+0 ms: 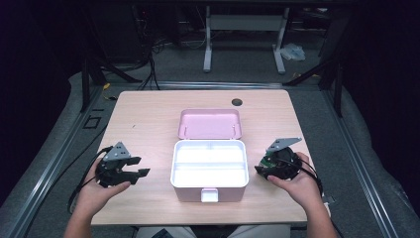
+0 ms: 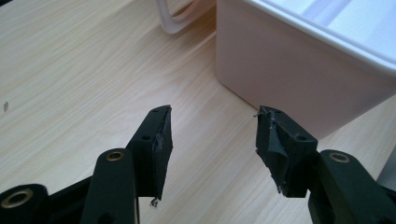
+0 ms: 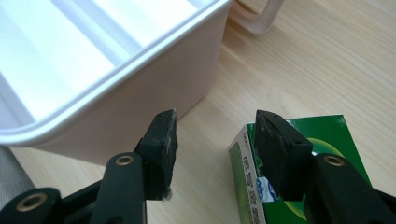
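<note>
An open pink box (image 1: 174, 184) stands mid-table, its lid (image 1: 210, 124) lying back behind it and a white divided tray (image 1: 209, 163) inside. My left gripper (image 1: 142, 166) rests left of the box. In the left gripper view this gripper (image 2: 212, 112) stands open over bare wood, its jaws pointing at the box's side wall (image 2: 289, 79). My right gripper (image 1: 261, 167) sits right of the box. In the right gripper view it (image 3: 215, 116) is open beside the box wall (image 3: 140, 107), and a green carton (image 3: 327, 135) lies flat on the table under its right jaw.
The wooden table (image 1: 148, 114) has a round cable hole (image 1: 237, 102) at its far edge. Grey floor rails and a white desk frame (image 1: 245, 37) lie beyond the table. Cables trail from both grippers off the near edge.
</note>
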{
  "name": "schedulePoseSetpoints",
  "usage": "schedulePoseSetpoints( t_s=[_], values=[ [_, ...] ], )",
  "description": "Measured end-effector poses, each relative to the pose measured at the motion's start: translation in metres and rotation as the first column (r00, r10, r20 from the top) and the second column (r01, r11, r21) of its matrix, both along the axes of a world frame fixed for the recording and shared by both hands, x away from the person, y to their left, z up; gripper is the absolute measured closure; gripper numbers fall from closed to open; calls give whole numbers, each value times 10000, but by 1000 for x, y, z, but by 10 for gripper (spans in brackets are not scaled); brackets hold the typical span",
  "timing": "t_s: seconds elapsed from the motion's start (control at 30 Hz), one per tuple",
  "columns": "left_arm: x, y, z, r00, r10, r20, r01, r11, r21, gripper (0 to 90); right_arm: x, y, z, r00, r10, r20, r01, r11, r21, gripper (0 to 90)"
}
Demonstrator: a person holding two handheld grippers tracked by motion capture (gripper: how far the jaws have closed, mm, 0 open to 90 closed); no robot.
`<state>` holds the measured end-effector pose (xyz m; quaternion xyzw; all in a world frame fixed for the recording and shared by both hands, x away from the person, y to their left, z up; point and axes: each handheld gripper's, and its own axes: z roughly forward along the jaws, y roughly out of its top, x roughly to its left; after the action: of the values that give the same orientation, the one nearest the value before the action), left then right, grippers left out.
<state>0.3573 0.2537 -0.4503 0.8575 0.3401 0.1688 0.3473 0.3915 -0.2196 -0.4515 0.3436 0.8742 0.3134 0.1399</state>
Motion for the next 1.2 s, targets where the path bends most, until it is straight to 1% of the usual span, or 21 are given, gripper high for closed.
schedulePoseSetpoints(
  t_s=[0.17,0.3,0.37,0.43,0.53,0.57,0.63,0.67,0.73,0.8,0.83,0.87,0.9,0.93,0.97,1.0,1.03,1.07,1.1,1.17,1.2],
  values=[
    [-2,-6,1,9998,-166,-82,168,9996,226,459,-1,-2,-2,9997,227,81,-225,9994,-281,504],
    [-3,-7,1,9992,-200,-360,217,9987,460,496,-1,-2,-2,9994,337,-28,-338,9989,-311,503],
    [-2,-8,3,9986,-305,-436,321,9988,359,538,-2,-2,-2,9987,485,-124,-489,9980,-398,506],
    [0,-9,5,9972,-493,-565,500,9987,103,550,-2,-3,-1,9988,483,-67,-485,9979,-422,506],
    [5,-15,10,9957,-694,-615,733,9953,633,560,-2,-6,-1,9993,358,-70,-360,9986,-381,506],
    [6,-17,12,9952,-791,-580,833,9938,735,564,-2,-7,0,9995,322,-54,-324,9988,-358,506],
    [10,-23,17,9924,-1077,-595,1119,9911,716,593,-1,-9,0,9997,255,-30,-256,9991,-343,506],
    [14,-29,23,9881,-1390,-656,1448,9848,954,597,-1,-9,0,9997,235,-28,-236,9992,-328,506],
    [17,-33,27,9870,-1459,-677,1525,9826,1062,614,-1,-10,0,9998,201,-21,-201,9994,-299,506],
    [22,-39,35,9815,-1777,-715,1856,9745,1258,628,-1,-10,0,9998,192,-42,-193,9994,-289,509],
    [28,-46,42,9753,-2061,-792,2155,9669,1368,633,-1,-11,1,9998,199,-86,-201,9996,-206,512],
    [31,-50,47,9719,-2198,-844,2306,9609,1532,638,-1,-11,2,9998,200,-71,-202,9996,-220,515],
    [31,-50,47,9719,-2198,-844,2306,9609,1532,640,-1,-11,2,9998,208,-67,-210,9996,-191,516],
    [38,-59,55,9622,-2509,-1057,2669,9457,1857,641,-1,-11,2,9998,214,-61,-215,9996,-204,516],
    [41,-63,59,9582,-2623,-1140,2804,9399,1947,640,-1,-12,3,9998,209,-61,-210,9996,-166,517],
    [41,-63,59,9582,-2623,-1140,2804,9399,1947,640,-1,-12,3,9998,209,-61,-210,9996,-166,517],
    [44,-68,63,9542,-2741,-1197,2941,9328,2082,640,-1,-12,3,9998,191,-67,-192,9997,-159,517],
    [50,-79,70,9446,-2972,-1396,3223,9203,2219,640,-1,-12,3,9998,172,-54,-173,9997,-151,517],
    [50,-79,70,9446,-2972,-1396,3223,9203,2219,639,-1,-12,3,9998,172,-54,-173,9997,-151,517],
    [56,-89,76,9365,-3182,-1473,3461,9061,2432,635,-1,-13,3,9999,140,-51,-141,9998,-133,517],
    [62,-98,80,9299,-3317,-1588,3633,8958,2559,634,-1,-15,3,9999,114,-22,-114,9999,-118,516]
  ],
)
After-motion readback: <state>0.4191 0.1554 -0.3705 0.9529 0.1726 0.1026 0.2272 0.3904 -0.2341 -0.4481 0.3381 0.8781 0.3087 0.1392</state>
